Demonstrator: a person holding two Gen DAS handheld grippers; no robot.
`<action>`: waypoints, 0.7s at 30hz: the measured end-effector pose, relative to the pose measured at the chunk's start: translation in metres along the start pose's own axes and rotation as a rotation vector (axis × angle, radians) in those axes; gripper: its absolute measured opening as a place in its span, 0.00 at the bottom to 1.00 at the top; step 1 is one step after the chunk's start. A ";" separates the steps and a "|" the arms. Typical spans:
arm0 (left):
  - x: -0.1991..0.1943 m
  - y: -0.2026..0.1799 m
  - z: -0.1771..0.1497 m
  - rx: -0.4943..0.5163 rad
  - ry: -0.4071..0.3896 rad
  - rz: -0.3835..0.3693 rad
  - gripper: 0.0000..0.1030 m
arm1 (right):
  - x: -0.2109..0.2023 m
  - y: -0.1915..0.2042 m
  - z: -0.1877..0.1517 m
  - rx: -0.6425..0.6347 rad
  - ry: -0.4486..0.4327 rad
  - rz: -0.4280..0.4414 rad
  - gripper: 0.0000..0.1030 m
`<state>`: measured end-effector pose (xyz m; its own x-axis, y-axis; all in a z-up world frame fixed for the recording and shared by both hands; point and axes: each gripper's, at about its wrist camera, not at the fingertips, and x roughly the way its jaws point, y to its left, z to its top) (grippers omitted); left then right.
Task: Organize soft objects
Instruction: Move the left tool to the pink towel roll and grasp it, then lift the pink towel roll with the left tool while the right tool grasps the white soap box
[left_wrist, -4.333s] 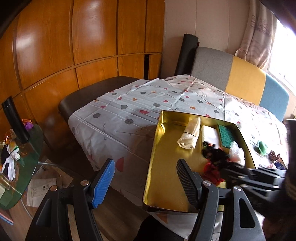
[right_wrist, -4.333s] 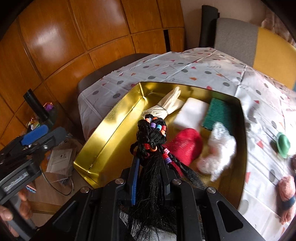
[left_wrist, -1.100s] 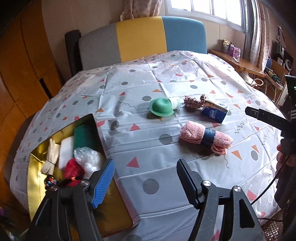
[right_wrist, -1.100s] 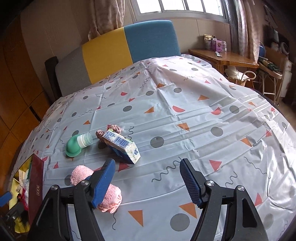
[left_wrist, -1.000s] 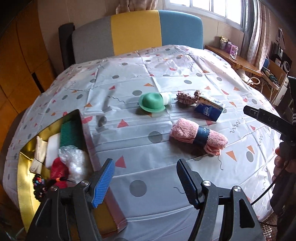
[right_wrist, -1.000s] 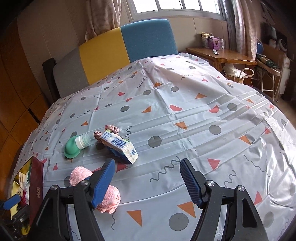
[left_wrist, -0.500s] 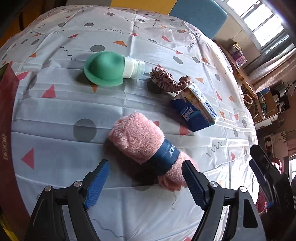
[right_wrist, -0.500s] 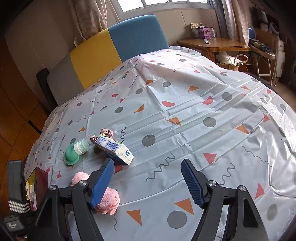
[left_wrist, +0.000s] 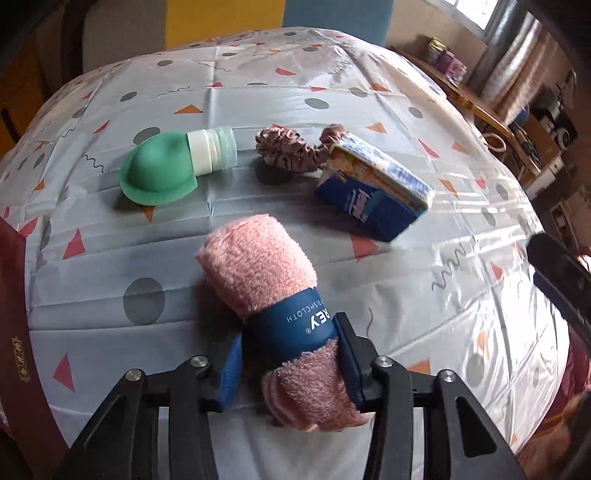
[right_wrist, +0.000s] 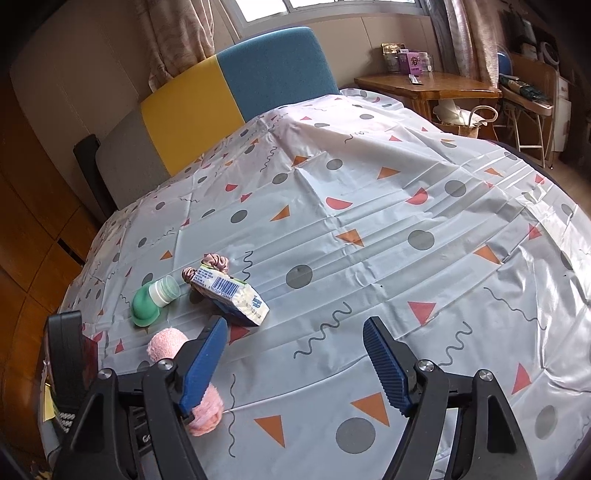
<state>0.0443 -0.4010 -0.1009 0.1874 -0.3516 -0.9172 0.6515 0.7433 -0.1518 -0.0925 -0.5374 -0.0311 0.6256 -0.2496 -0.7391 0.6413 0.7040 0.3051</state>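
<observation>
Pink towel (left_wrist: 258, 266) lies near the table's left edge, its blue band clamped as the left gripper (left_wrist: 290, 363) has just closed. Right gripper (right_wrist: 293, 363) hangs wide over bare tablecloth (right_wrist: 369, 221).

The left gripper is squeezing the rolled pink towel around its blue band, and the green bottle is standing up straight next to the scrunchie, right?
Not quite. The green bottle lies on its side beside the scrunchie, as the left wrist view shows. The left gripper is indeed squeezing the rolled pink towel around its blue band.
</observation>
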 end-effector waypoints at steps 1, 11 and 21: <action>-0.005 0.003 -0.007 0.008 0.003 -0.004 0.35 | 0.001 0.001 -0.001 -0.007 0.004 0.003 0.74; -0.038 0.035 -0.073 0.098 -0.044 -0.027 0.36 | 0.018 0.039 -0.013 -0.193 0.092 0.085 0.72; -0.041 0.041 -0.084 0.104 -0.081 -0.027 0.37 | 0.087 0.111 0.030 -0.634 0.199 -0.014 0.72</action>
<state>0.0017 -0.3083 -0.1009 0.2249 -0.4190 -0.8797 0.7289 0.6715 -0.1335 0.0463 -0.5004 -0.0435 0.4864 -0.1767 -0.8557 0.2249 0.9717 -0.0728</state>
